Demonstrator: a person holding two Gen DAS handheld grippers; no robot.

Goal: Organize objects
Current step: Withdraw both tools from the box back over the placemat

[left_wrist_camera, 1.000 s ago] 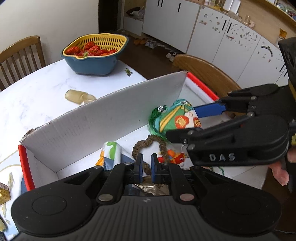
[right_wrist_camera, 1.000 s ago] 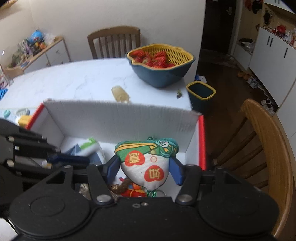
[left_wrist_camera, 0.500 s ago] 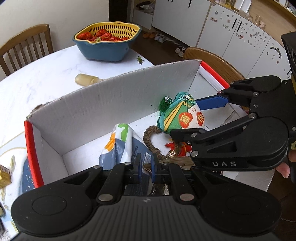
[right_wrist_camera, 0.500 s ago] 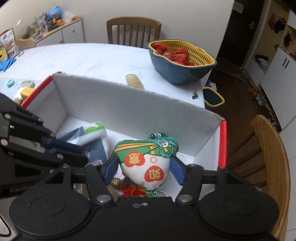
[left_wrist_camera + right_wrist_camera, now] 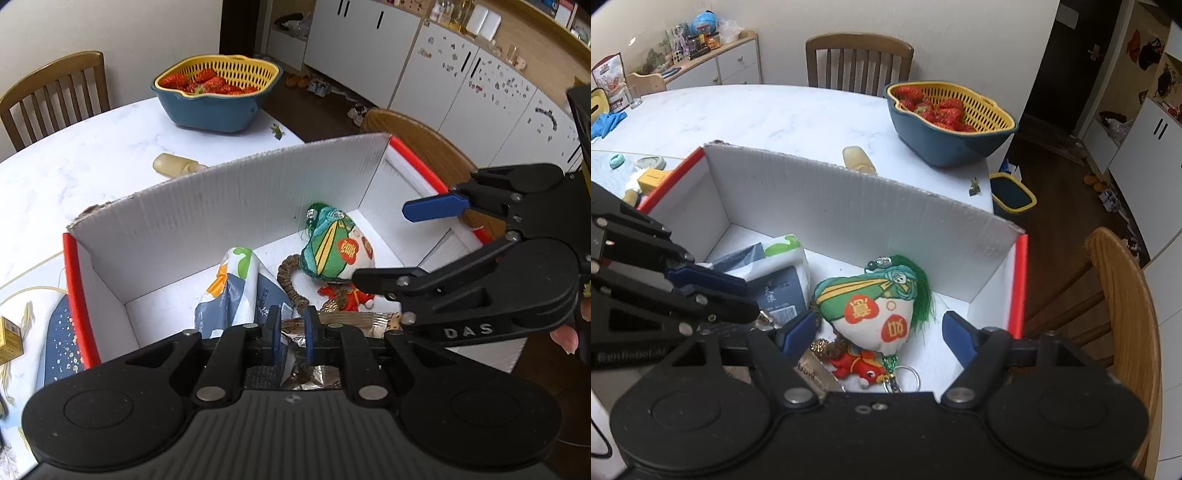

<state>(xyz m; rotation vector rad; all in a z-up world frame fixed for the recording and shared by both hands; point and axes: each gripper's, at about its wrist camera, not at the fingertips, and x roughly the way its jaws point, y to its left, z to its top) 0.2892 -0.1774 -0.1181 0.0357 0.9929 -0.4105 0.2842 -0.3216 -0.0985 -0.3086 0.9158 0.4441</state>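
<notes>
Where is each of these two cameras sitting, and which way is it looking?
Left wrist view: sits on the left hand-held gripper, looking down into the white box; the right hand-held gripper and a fingertip show.
Right wrist view: sits on the right hand-held gripper, its jaws opening, clear of the plush charm; the left hand-held gripper shows at left.
Shared: box, charm, strawberry basket.

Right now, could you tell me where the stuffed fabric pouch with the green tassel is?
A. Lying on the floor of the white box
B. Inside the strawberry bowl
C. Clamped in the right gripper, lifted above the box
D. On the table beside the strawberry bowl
A: the stuffed fabric pouch lies on the floor of the white box, and the opening right gripper has its pads clear of it.
</notes>
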